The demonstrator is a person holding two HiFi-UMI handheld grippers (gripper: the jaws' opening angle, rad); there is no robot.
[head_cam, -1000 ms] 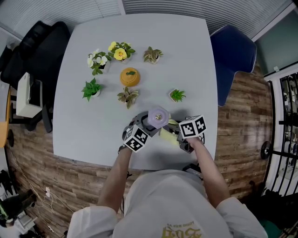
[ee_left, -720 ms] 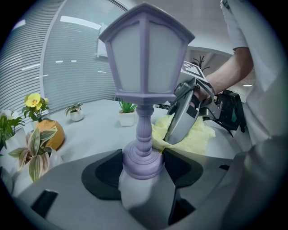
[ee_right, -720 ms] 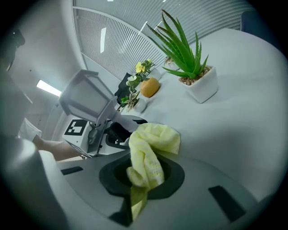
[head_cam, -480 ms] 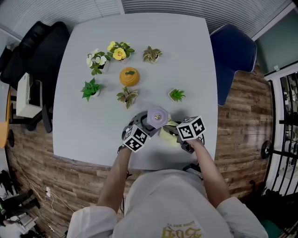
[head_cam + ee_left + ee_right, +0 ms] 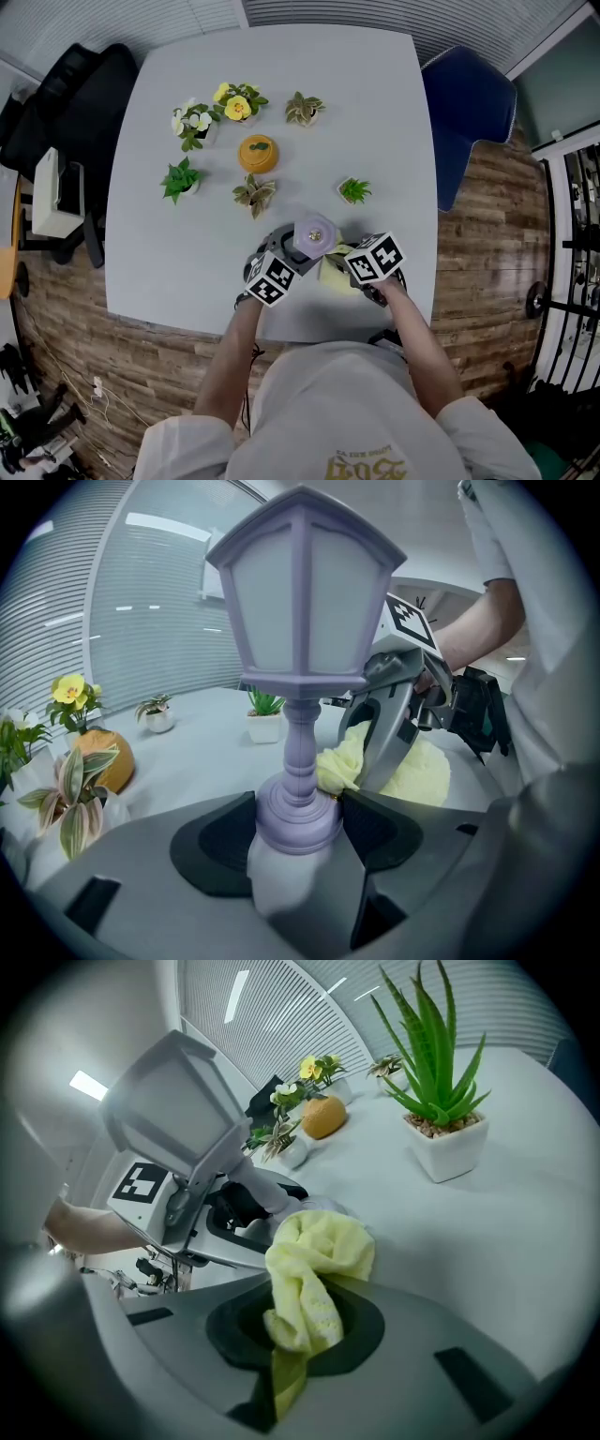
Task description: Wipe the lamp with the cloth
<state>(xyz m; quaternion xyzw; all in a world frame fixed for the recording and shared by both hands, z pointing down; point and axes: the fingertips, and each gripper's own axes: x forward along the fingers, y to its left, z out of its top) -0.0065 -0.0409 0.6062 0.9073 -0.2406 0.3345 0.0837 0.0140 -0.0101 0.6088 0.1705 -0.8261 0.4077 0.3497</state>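
A purple lantern-shaped lamp (image 5: pixel 315 234) stands near the table's front edge. My left gripper (image 5: pixel 295 253) is shut on its round base, and the lamp (image 5: pixel 305 602) rises upright between the jaws. A pale yellow cloth (image 5: pixel 314 1265) is bunched in my right gripper (image 5: pixel 300 1326), which is shut on it. In the head view the cloth (image 5: pixel 332 271) lies just right of the lamp's base, with the right gripper (image 5: pixel 345 269) behind it. From the left gripper view, the cloth (image 5: pixel 417 771) sits beside the lamp's stem, close to touching it.
Several small potted plants stand on the white table (image 5: pixel 375 122): a green one (image 5: pixel 355 191) nearest, a striped one (image 5: pixel 255 194), and an orange pot (image 5: pixel 259 154) behind. A blue chair (image 5: pixel 469 103) is at the right and a black chair (image 5: pixel 70 103) at the left.
My right gripper has moved a little left with the cloth, closer to the lamp. The left gripper and lamp have barely shifted.
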